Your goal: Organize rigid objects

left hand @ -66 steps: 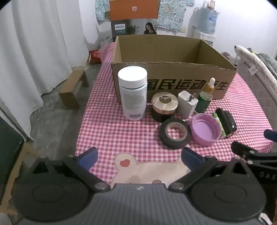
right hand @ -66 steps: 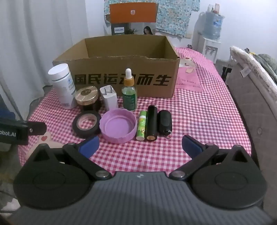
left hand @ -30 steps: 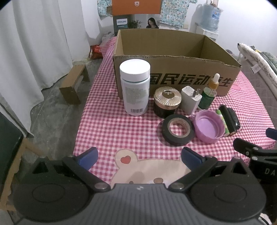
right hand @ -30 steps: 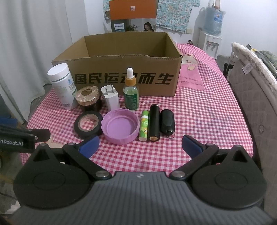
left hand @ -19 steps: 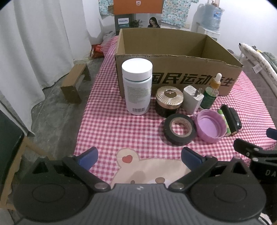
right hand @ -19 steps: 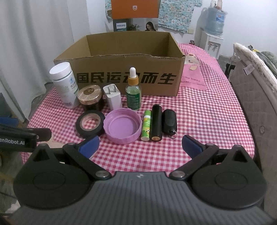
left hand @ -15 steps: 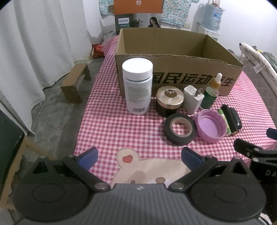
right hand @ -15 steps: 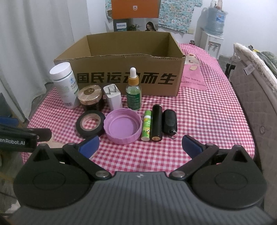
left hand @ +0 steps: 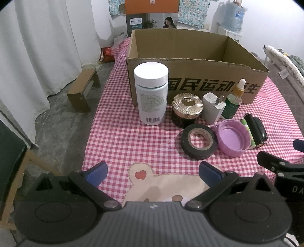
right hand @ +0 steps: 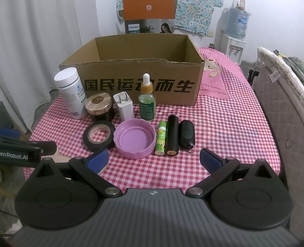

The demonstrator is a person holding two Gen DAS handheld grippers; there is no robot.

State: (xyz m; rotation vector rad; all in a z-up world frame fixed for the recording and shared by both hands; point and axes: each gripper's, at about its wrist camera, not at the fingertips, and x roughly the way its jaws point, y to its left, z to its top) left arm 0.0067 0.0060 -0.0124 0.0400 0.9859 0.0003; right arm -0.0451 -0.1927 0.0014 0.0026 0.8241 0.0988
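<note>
An open cardboard box [left hand: 197,83] [right hand: 140,85] stands on the red checked tablecloth [left hand: 133,144]. In front of it stand a white bottle [left hand: 151,94] [right hand: 70,93], a gold-lidded jar [left hand: 187,109] [right hand: 98,107], a white charger [left hand: 213,107] [right hand: 124,107] and a green dropper bottle [left hand: 234,99] [right hand: 146,99]. Nearer lie a black tape roll [left hand: 198,141] [right hand: 99,135], a purple lid [left hand: 232,139] [right hand: 135,140], a green lip balm [right hand: 161,137], a black cylinder [right hand: 172,135] and a black key fob [right hand: 187,134]. My left gripper [left hand: 152,173] and right gripper [right hand: 153,159] are open and empty, short of the objects.
A wooden stool [left hand: 83,89] stands on the floor at the left beside white curtains. A padded bed edge [right hand: 281,106] runs along the table's right side. A water dispenser [right hand: 234,38] and a Philips carton [right hand: 148,17] stand behind the box.
Both grippers have moved slightly forward toward the objects, which look a little nearer. Nothing on the table has moved.
</note>
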